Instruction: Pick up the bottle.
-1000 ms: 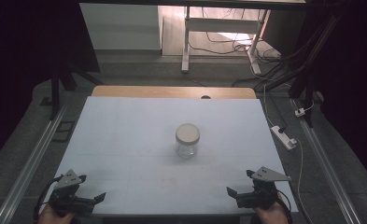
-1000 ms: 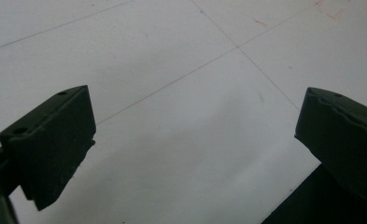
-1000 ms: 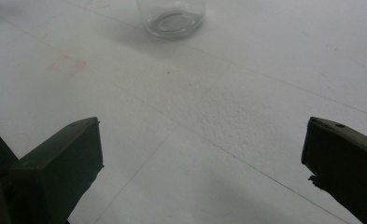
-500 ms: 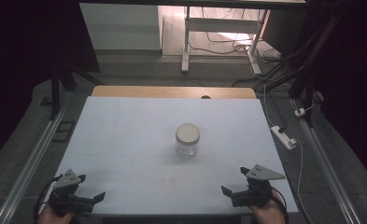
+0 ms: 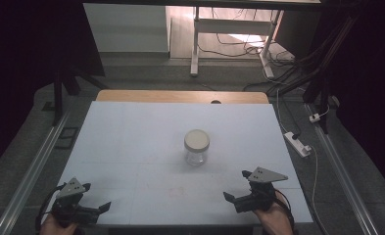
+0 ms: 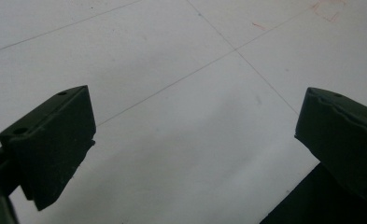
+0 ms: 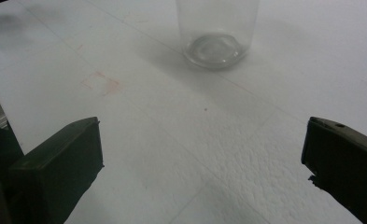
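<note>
A clear glass jar (image 5: pixel 196 152) with a beige lid (image 5: pixel 196 140) stands upright in the middle of the white table (image 5: pixel 131 142). My right gripper (image 5: pixel 237 185) hovers near the table's front right, open, its jaws angled toward the jar and well short of it. In the right gripper view the jar's lower part (image 7: pixel 217 35) lies ahead of the wide-apart jaws of the right gripper (image 7: pixel 202 135), with nothing between them. My left gripper (image 5: pixel 96 197) sits at the front left corner, open; in its own view the left gripper (image 6: pixel 197 107) has only bare table between its jaws.
A wooden strip (image 5: pixel 180 96) borders the table's far edge. Metal rails (image 5: pixel 31 171) run along both sides. A white power strip (image 5: pixel 297 143) with cable lies on the floor to the right. A faint red mark (image 7: pixel 102 83) is on the table in front of the jar.
My right gripper has shifted a little to the left, toward the table's middle. The left gripper and the jar have stayed put.
</note>
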The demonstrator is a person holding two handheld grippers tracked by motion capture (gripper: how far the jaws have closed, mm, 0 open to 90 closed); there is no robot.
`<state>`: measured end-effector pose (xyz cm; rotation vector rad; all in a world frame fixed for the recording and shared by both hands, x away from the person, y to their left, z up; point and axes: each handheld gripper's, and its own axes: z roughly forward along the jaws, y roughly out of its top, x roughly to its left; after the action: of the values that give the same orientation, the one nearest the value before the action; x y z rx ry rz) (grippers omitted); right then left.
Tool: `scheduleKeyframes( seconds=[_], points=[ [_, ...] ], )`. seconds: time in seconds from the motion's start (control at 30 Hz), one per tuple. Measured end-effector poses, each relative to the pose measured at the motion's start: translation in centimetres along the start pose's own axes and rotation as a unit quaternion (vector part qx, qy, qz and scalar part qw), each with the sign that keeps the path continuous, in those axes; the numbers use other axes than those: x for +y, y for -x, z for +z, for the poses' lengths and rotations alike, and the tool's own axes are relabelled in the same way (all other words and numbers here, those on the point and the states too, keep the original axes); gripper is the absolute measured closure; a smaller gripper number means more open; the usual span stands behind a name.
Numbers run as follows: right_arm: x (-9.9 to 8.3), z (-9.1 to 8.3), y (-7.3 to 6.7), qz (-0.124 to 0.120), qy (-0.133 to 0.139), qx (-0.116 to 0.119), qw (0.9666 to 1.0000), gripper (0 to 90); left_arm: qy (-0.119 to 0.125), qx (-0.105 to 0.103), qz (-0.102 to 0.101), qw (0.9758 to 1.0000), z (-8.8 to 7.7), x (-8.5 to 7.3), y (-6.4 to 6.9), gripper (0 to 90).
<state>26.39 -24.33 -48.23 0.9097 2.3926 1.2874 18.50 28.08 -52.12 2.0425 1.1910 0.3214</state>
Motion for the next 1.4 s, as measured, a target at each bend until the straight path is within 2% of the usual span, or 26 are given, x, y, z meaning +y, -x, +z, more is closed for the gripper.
scheduleKeyframes(
  seconds=[0.17, 0.53, 0.63, 0.7, 0.77, 0.87, 1.03, 1.2, 1.4],
  points=[
    [0.6, 0.8, 0.0, -0.005, -0.006, -0.002, 1.0, 0.0, -0.001, 0.0, 0.002, 1.0, 0.0, 0.0, 0.1, 0.0],
    [1.4, 3.2, 0.8, 0.002, -0.036, 0.003, 0.9994, 0.0, -0.002, 0.0, 0.003, 1.0, 0.1, 0.0, 0.1, 0.0],
    [1.8, 3.7, 1.0, 0.008, -0.034, 0.008, 0.9994, 0.0, -0.002, -0.001, 0.003, 1.0, 0.1, 0.0, 0.1, 0.0],
    [2.1, 4.0, 1.2, 0.021, -0.029, 0.018, 0.9992, 0.0, -0.002, -0.001, 0.003, 1.0, 0.1, 0.1, 0.1, 0.0],
    [2.4, 4.3, 1.3, 0.026, -0.027, 0.019, 0.9991, 0.0, -0.003, -0.002, 0.004, 1.0, 0.1, 0.1, 0.1, 0.0],
    [2.7, 4.8, 1.5, 0.022, -0.031, 0.01, 0.9992, 0.0, -0.002, -0.002, 0.003, 1.0, 0.1, 0.1, 0.1, 0.0],
    [3.1, 5.7, 1.7, 0.02, -0.039, 0.009, 0.999, 0.0, -0.002, -0.003, 0.003, 1.0, 0.1, 0.1, 0.1, 0.0],
    [3.7, 6.5, 1.8, 0.011, -0.034, 0.002, 0.9994, 0.0, -0.003, -0.003, 0.005, 1.0, 0.1, 0.1, 0.2, 0.0],
    [4.3, 7.5, 2.1, 0.015, -0.036, 0.003, 0.9992, 0.0, -0.002, -0.004, 0.004, 1.0, 0.1, 0.1, 0.1, 0.0]
  ],
)
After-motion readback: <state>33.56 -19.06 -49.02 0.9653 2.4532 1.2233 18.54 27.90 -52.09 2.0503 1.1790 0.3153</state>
